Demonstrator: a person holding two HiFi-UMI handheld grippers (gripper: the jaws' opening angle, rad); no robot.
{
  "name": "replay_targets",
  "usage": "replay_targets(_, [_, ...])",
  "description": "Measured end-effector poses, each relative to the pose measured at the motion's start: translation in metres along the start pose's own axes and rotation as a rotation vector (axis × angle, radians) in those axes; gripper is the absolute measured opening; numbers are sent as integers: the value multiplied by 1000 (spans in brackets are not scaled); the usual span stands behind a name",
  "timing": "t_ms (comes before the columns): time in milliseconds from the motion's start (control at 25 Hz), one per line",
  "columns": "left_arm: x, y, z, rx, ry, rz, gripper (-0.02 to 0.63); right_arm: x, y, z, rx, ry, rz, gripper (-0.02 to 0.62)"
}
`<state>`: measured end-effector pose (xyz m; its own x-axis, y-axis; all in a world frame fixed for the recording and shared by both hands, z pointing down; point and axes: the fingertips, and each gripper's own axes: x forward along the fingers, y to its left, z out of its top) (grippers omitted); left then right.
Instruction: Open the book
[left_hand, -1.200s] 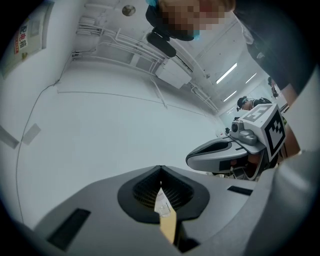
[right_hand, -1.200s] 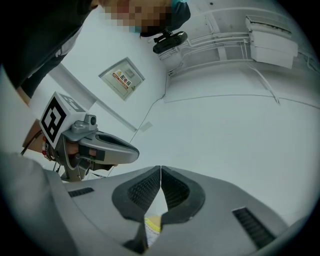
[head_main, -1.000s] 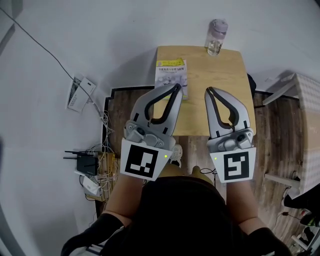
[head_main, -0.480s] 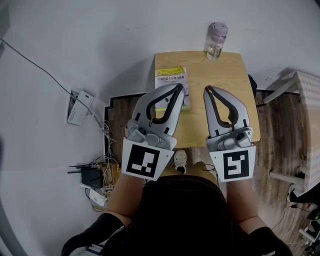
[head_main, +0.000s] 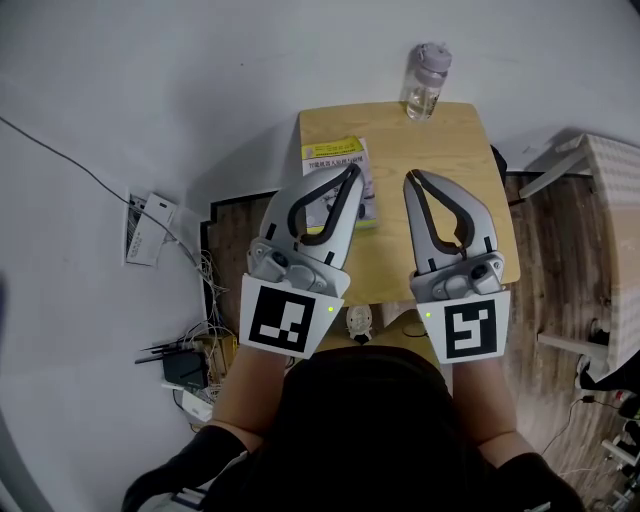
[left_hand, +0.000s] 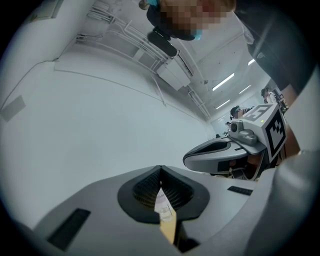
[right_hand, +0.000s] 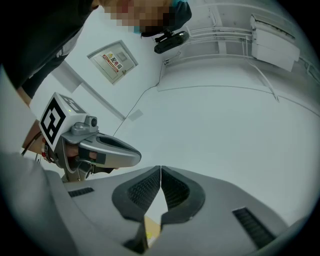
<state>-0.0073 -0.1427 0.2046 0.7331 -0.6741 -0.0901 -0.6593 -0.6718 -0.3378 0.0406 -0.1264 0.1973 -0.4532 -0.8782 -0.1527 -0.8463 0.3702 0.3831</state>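
a small wooden table (head_main: 445, 150) stands against a white wall, on dark wood floor (head_main: 560, 250). a router (head_main: 185, 368) and tangled cables lie on the floor to its left. a clear bottle (head_main: 425, 80) with a pale lid stands at the table's far edge; its contents cannot be told. the book (head_main: 335, 155) lies closed and flat at the far left corner. left gripper (head_main: 352, 172) and right gripper (head_main: 410, 180) hover over the table, both with jaws together and empty.

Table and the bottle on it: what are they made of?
Light tan square table: looks like wood or wood-look laminate, matte, faint grain. Clear bottle with pale pink cap: transparent plastic or glass, unclear which; see-through body.
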Motion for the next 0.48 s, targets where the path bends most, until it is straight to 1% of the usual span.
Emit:
replay_targets(120, [4,0,-6,-20,0,-18,11,3,0,-6,1,15,0,29])
replay_targets(360, [7,1,-12,-39,5,-21,11,6,-2,-12,12,23,-4,29])
replay_targets(480, [6,0,-14,-31,12,-22,11,6,-2,-13,18,18,-1,29])
